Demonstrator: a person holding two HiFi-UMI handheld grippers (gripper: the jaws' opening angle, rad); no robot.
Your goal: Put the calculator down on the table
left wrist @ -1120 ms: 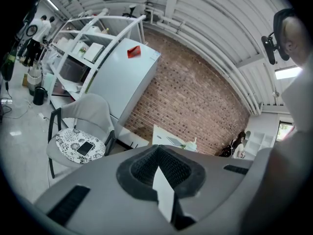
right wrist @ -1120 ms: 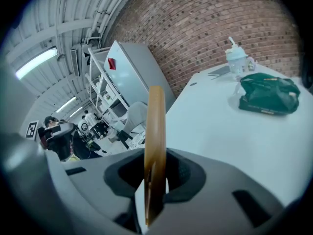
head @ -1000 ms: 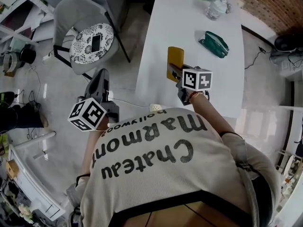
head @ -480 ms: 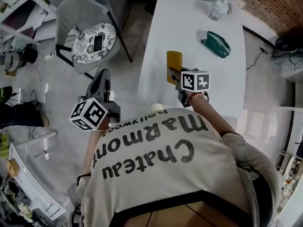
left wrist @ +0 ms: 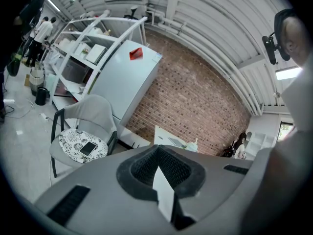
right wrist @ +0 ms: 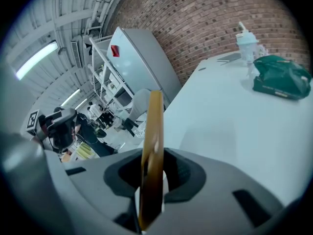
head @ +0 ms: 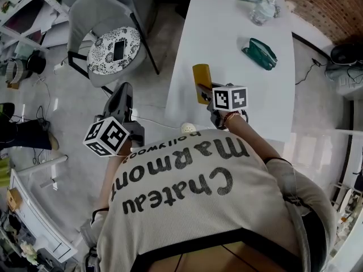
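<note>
Upper left, the grey chair (head: 85,13) with a phone (head: 118,51) on its patterned cushion sits idle. Lower left, the left gripper (head: 123,92) hangs over the floor, jaws pressed together on nothing. At centre frame the yellow calculator (head: 201,79) is clamped edge-on in the right gripper (head: 205,93), jaws parted just enough for its thin body. In the last second it has slid left and a touch lower, close to the white table's (head: 227,27) left edge. It stands on edge and hasn't been laid down, so I'd say the lowering is under way, with the release to come. The green pouch (head: 259,52), upper right, lies well apart.
</note>
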